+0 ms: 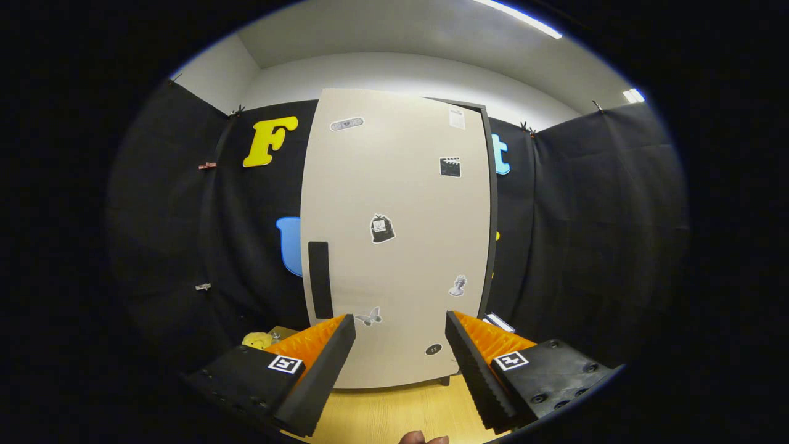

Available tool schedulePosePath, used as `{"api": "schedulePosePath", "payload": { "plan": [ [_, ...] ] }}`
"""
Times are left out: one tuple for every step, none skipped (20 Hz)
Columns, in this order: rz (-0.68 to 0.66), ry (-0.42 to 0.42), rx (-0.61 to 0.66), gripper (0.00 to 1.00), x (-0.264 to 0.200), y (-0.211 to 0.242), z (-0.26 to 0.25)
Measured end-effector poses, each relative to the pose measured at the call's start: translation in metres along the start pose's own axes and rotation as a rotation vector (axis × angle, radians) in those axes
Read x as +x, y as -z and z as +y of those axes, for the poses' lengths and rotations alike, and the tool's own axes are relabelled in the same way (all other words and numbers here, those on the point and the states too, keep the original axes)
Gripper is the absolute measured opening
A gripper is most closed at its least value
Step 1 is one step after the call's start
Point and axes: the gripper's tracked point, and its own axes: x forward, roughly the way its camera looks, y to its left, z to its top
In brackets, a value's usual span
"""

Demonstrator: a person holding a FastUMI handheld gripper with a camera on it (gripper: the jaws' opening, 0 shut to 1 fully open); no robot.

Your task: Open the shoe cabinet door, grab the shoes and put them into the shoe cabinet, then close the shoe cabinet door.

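While the two orange-and-black ridged fingers of the hand-held gripper [400, 345] stand spread apart at the bottom of the frame, nothing lies between them, and each black finger base carries a small square black-and-white marker tag. Just beyond the fingers, filling the centre of the frame, stands the tall beige shoe cabinet door [394, 234], closed as far as can be seen, with a black vertical bar handle [320, 279] at its lower left. Small monochrome stickers [381, 229] dot the door: an oblong one at the upper left, a clapperboard shape at the upper right, a pale label above it, a bust figure and a butterfly lower down, and a dark oval near the bottom edge. Any writing on them is too small to read. A dark cabinet edge shows along the door's right side. At lower left, beside the left finger, a small yellow soft object [257, 339] sits on a low surface. The light wooden floor [394, 413] runs under the cabinet, and a fingertip [422, 438] peeks in at the bottom centre. Black cloth walls surround the booth under a white ceiling with a strip light at the upper right.
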Motion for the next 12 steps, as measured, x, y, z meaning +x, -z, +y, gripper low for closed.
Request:
{"api": "schedulePosePath", "payload": {
  "plan": [
    [0.0,0.0,-0.002,0.96,0.0002,0.0001,-0.0001],
    [-0.001,-0.002,-0.002,0.96,-0.0005,0.0,0.0002],
    [-0.003,-0.001,-0.001,0.96,-0.0011,-0.0007,0.0007],
    [-0.004,-0.003,0.0,0.96,-0.0014,-0.001,0.0011],
    [-0.004,-0.003,-0.001,0.96,-0.0012,-0.0005,0.0013],
    [-0.002,-0.004,-0.001,0.96,-0.0011,0.0,0.0013],
    [-0.003,-0.006,0.0,0.96,-0.0006,0.0002,0.0017],
    [-0.002,-0.005,-0.001,0.96,-0.0001,0.0,0.0018],
    [-0.003,-0.006,-0.002,0.96,-0.0007,0.0001,0.002],
    [-0.003,-0.004,-0.004,0.96,-0.0011,0.0001,0.0015],
    [-0.007,-0.001,-0.003,0.96,-0.0006,-0.001,0.0001],
    [-0.007,-0.002,0.0,0.96,0.0,-0.0013,-0.0001]
  ]
}}
